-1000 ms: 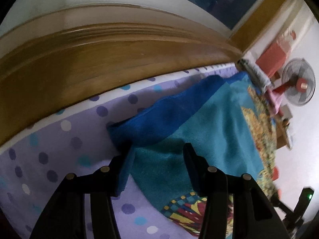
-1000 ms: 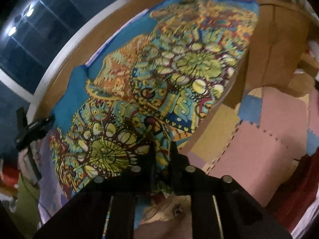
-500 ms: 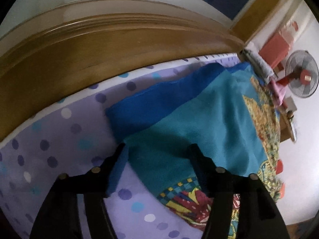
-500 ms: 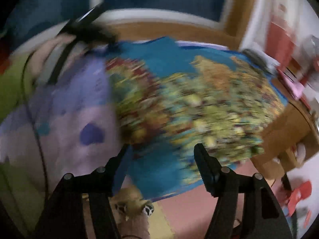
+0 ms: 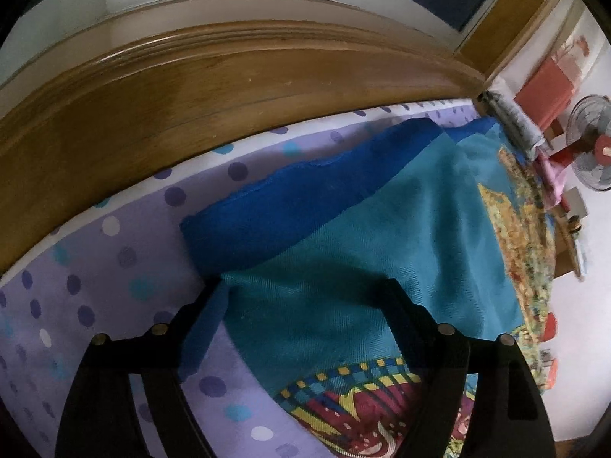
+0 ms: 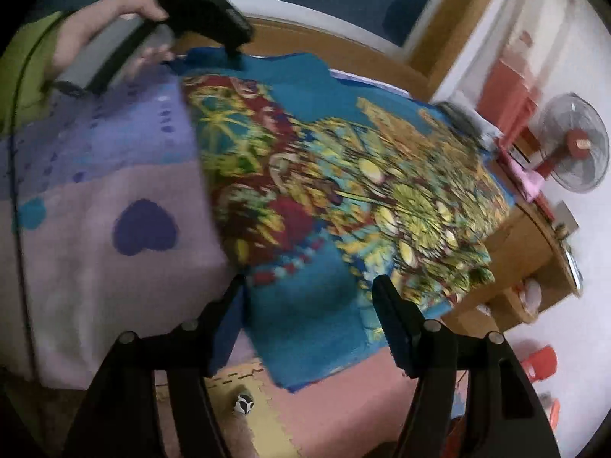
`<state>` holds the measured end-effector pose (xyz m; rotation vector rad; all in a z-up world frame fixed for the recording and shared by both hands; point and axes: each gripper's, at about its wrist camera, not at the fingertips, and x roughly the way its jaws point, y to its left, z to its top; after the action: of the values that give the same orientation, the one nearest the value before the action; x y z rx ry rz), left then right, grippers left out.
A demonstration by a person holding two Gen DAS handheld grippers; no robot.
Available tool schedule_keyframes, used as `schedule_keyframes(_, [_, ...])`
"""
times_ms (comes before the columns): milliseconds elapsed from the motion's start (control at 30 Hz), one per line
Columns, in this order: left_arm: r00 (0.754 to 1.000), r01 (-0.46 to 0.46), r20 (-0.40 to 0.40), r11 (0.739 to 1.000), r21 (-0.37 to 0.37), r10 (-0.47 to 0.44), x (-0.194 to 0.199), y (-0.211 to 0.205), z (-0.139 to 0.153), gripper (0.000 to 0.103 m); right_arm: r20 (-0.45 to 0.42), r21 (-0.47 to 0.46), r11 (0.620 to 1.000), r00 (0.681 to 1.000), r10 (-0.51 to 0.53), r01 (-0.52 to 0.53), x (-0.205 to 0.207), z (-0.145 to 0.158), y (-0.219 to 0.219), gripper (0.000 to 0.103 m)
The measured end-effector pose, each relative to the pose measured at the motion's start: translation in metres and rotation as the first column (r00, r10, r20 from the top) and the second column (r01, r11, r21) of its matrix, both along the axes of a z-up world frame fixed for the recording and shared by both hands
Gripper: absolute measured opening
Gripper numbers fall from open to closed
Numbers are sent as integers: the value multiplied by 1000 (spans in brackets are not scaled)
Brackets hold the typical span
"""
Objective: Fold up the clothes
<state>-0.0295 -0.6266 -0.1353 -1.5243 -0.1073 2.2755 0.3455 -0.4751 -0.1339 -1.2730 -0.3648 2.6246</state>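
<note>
Teal patterned cloth (image 5: 374, 267) shows no readable writing; left hand-held gripper (image 5: 305, 297) opening, right hand-held gripper (image 6: 309, 297) released.

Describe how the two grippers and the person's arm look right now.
The left gripper and right gripper are alike: matte black, with flat tapered fingers, blue inner pads and round silver screws. The right-wrist view shows the left unit's grey handle, a thin dark cable, and a green sleeve.

Both views are dim and soft, with no hard shadows; the left wrist view is fairly sharp, a pale sheen running along the wooden headboard (image 5: 236, 87); the right wrist view is smeared by motion blur, the patterned cloth (image 6: 343, 198) streaked; fisheye distortion bends every edge, with black corners all round.
</note>
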Motion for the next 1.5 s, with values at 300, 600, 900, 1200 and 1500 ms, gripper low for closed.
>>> schedule_keyframes(300, [995,-89,52,995,43,87,7,-20,4,67,-36,10,1000,999,8,-8,-4,-2,-1,65])
schedule_keyframes(600, [981,-145,149,979,141,124,12,-44,0,69,-39,32,999,999,17,-16,-1,-3,-4,65])
schedule_keyframes(900, [983,-133,154,960,246,97,0,-20,-5,69,-39,30,999,999,18,-17,-3,-3,-5,65])
schedule_keyframes(1200, [990,-120,100,960,254,98,2,-15,-2,7,-17,17,999,999,31,-31,-11,-5,-6,7])
schedule_keyframes(1500, [998,-44,-20,933,358,55,8,7,72,7,-75,-278,949,989,130,-146,-6,81,34,5])
